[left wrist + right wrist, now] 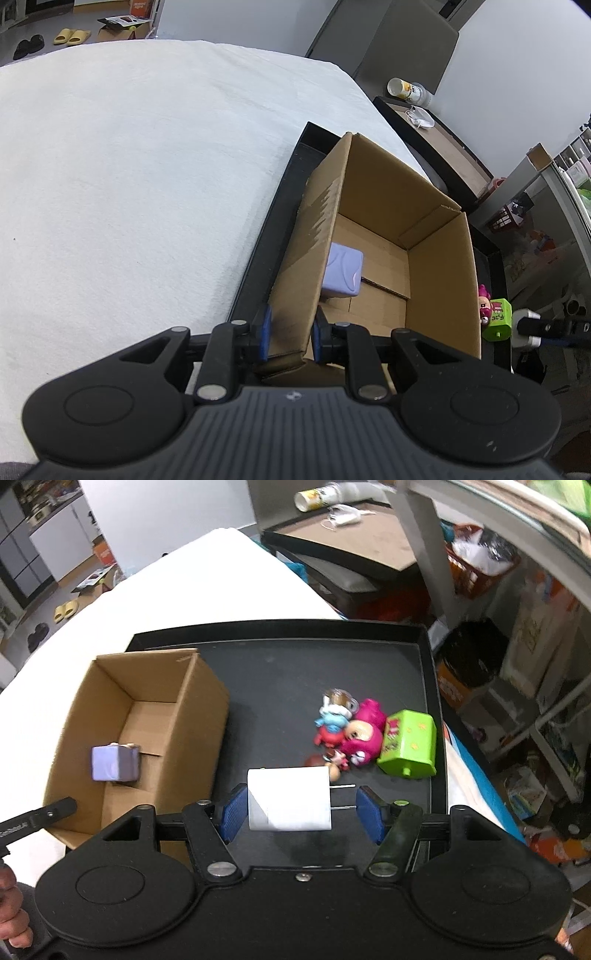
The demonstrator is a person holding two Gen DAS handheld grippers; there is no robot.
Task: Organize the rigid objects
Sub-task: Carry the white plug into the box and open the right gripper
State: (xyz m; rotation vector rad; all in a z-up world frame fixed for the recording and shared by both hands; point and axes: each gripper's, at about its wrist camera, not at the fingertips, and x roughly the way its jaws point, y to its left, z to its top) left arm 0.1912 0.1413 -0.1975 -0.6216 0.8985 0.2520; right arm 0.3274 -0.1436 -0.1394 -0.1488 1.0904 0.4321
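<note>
A cardboard box [436,266] stands on a black tray [317,664]; it also shows in the right wrist view [199,716]. A lilac cube [341,271] lies inside it, also seen from the right [115,764]. My left gripper [290,332] is shut on the box's near wall. My right gripper [301,810] is open around a white plug adapter [290,799] with two metal pins; the left pad is close to it, the right pad stands apart. A green toy box [408,744], a pink figure [364,734] and small figurines [332,720] lie just beyond.
A white cloth [129,166] covers the table left of the tray. A dark side table [354,535] with a cup and a mask stands behind. Shelves and bags crowd the right side [517,646].
</note>
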